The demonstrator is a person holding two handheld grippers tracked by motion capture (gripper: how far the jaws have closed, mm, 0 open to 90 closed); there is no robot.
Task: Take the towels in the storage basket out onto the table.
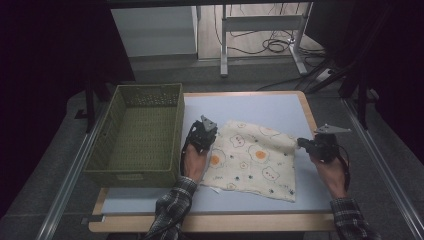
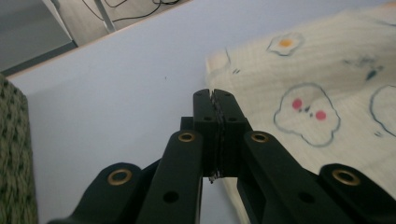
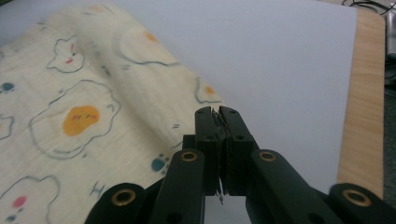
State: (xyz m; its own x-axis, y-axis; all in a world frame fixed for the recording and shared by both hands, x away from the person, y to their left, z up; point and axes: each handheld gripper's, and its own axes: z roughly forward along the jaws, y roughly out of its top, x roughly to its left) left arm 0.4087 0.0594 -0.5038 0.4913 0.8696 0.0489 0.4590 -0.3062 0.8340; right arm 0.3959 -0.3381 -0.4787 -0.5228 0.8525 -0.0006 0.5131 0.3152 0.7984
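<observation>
A cream cloth (image 1: 252,160) printed with fried eggs lies on the pale blue table top (image 1: 260,107). My left gripper (image 1: 206,126) sits at the cloth's far left corner. In the left gripper view its jaws (image 2: 214,93) are pressed together, and the edge of the cloth (image 2: 299,88) runs straight into the seam between them. My right gripper (image 1: 301,143) is at the cloth's far right corner. In the right gripper view a raised fold of the cloth (image 3: 107,88) climbs up to its shut jaws (image 3: 215,111).
A green woven basket (image 1: 140,135) stands on the table's left side, close to my left hand. The table's wooden rim (image 1: 310,112) runs along the right. Beyond the table are desk legs and cables (image 1: 272,45) on the floor.
</observation>
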